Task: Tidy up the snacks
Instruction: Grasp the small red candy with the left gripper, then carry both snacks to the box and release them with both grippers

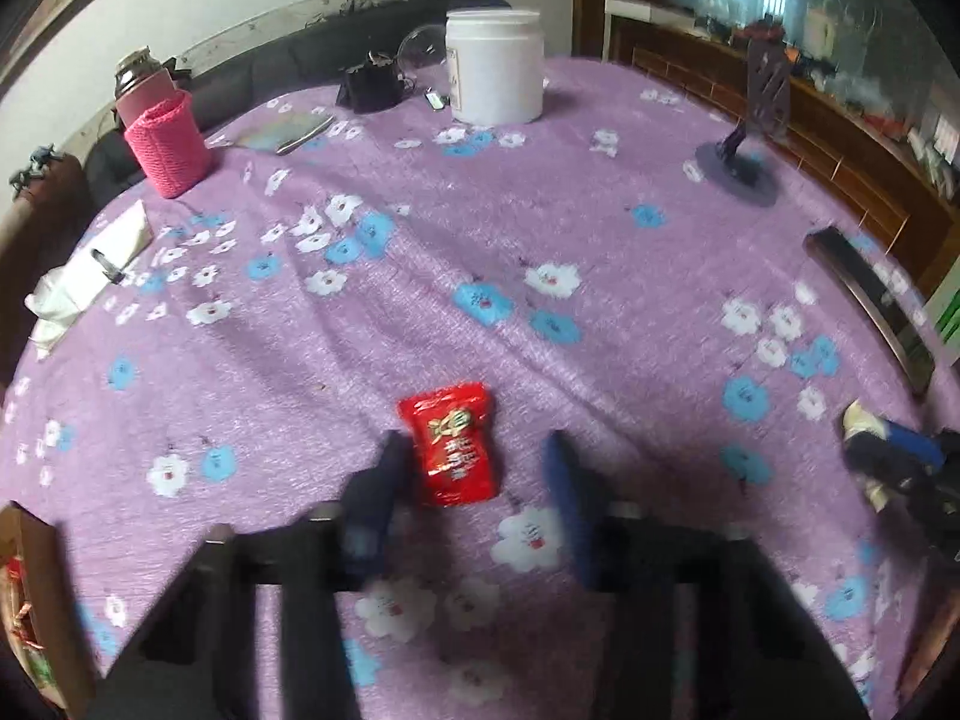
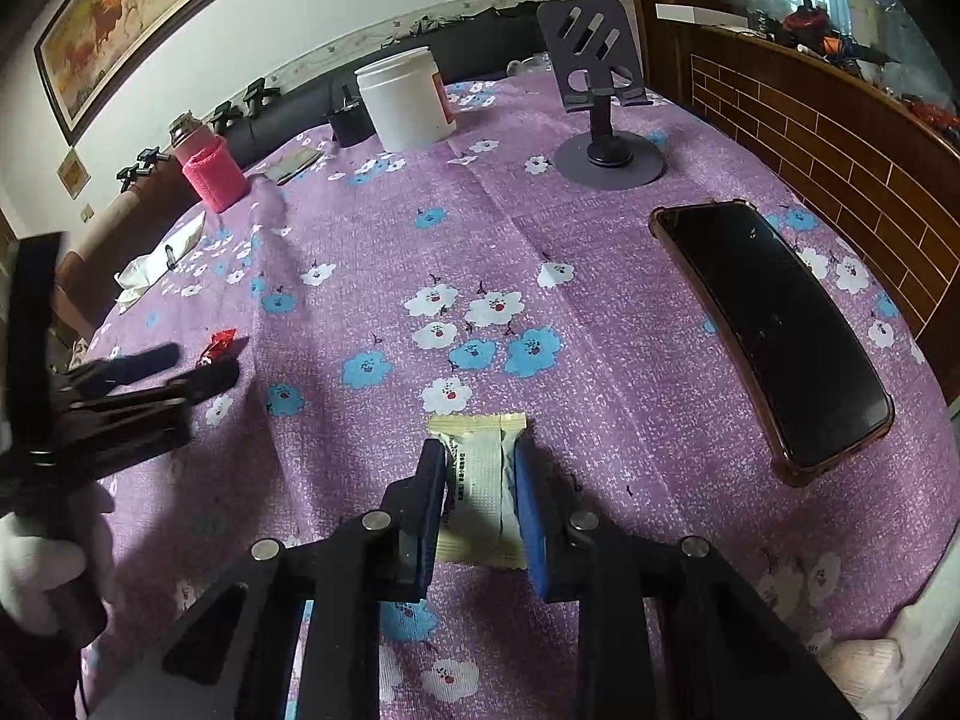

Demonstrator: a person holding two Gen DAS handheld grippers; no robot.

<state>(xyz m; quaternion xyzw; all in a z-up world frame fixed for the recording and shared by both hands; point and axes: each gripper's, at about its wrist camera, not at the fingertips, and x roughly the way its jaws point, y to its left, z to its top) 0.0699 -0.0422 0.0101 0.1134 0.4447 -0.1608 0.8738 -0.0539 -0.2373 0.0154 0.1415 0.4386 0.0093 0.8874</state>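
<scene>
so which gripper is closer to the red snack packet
Left. The left gripper straddles the red snack packet, which lies between its fingers. The right gripper is off to the side, closed on a white packet.

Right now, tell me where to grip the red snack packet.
Grip the red snack packet across its narrow middle, coming down from above. It lies flat on the tablecloth, long sides facing the left gripper fingers, which already straddle it without pressing.

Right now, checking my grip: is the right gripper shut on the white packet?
Shut: the right gripper's pads press both sides of the white packet.
</scene>
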